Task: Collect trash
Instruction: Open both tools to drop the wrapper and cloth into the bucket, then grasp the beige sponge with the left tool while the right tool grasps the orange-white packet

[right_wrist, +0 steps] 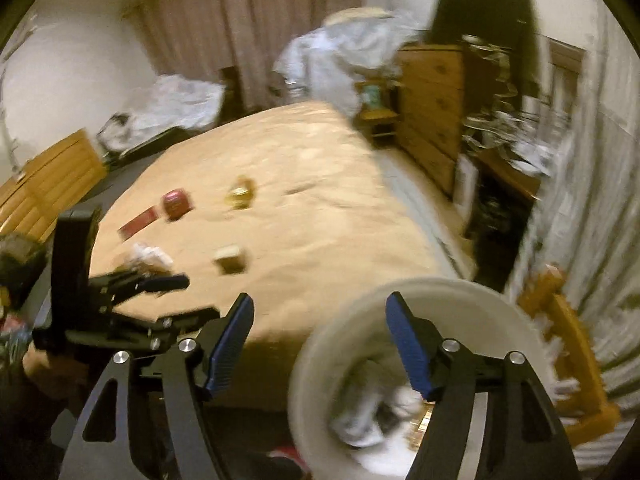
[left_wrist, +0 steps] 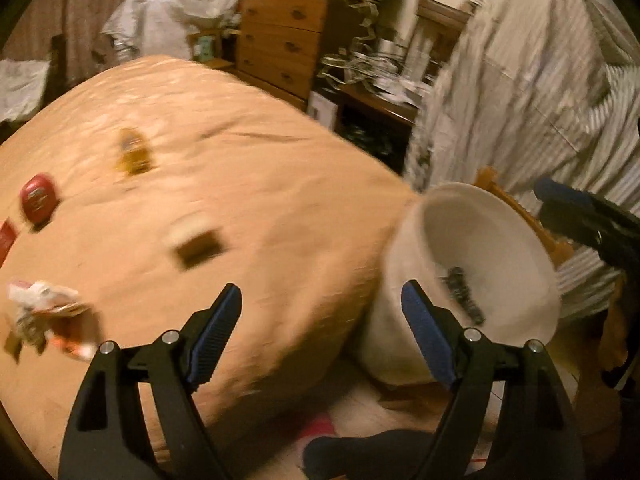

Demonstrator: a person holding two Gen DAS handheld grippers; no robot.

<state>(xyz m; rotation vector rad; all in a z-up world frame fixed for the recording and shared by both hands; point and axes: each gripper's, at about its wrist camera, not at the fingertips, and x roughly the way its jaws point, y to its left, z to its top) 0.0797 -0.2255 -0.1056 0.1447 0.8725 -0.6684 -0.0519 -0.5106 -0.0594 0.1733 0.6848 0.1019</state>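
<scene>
left gripper (left_wrist: 322,334): jaws wide apart, holding nothing, above bed (left_wrist: 240,184) edge | right gripper (right_wrist: 320,346): jaws wide apart, holding nothing, over white bin (right_wrist: 316,360) | bin: beside bed corner, trash inside | wrappers (left_wrist: 44,308): on bed

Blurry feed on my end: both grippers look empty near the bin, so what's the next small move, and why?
Probably swing the left gripper back over the bed toward the small brown box. Both it and the right gripper stand open with nothing between the pads, the white bin already holds scraps, and that box lies nearest.
</scene>
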